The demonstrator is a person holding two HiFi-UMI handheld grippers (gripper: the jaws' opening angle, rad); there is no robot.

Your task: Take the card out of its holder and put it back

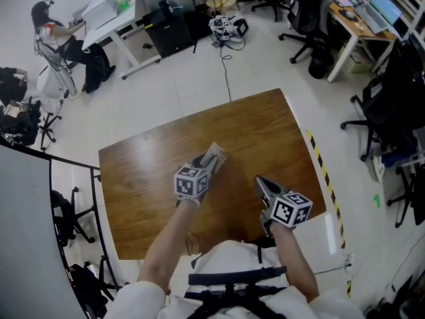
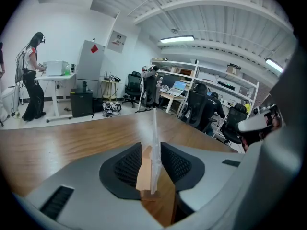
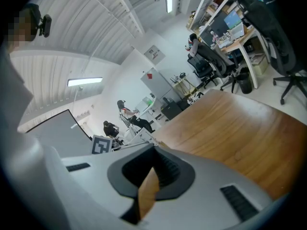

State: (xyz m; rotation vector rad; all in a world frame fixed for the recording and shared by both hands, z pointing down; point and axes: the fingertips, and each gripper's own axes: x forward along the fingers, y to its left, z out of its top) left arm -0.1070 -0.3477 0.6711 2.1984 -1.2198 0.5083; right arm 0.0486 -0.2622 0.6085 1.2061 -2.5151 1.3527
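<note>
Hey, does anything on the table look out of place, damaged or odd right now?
Nothing stands out. The clear holder stands edge-on and straight between the left gripper's closing jaws, and the table shows no spill or damage.

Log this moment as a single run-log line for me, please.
left gripper: jaws closing around clear card holder, not yet clamped | right gripper: shut, empty, over wooden table

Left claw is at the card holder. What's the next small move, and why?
Probably finish closing the left claw on the clear card holder. Its jaws are closing with the holder standing on edge between them, yet table shows in the gap beside it, so no firm grip yet.
</note>
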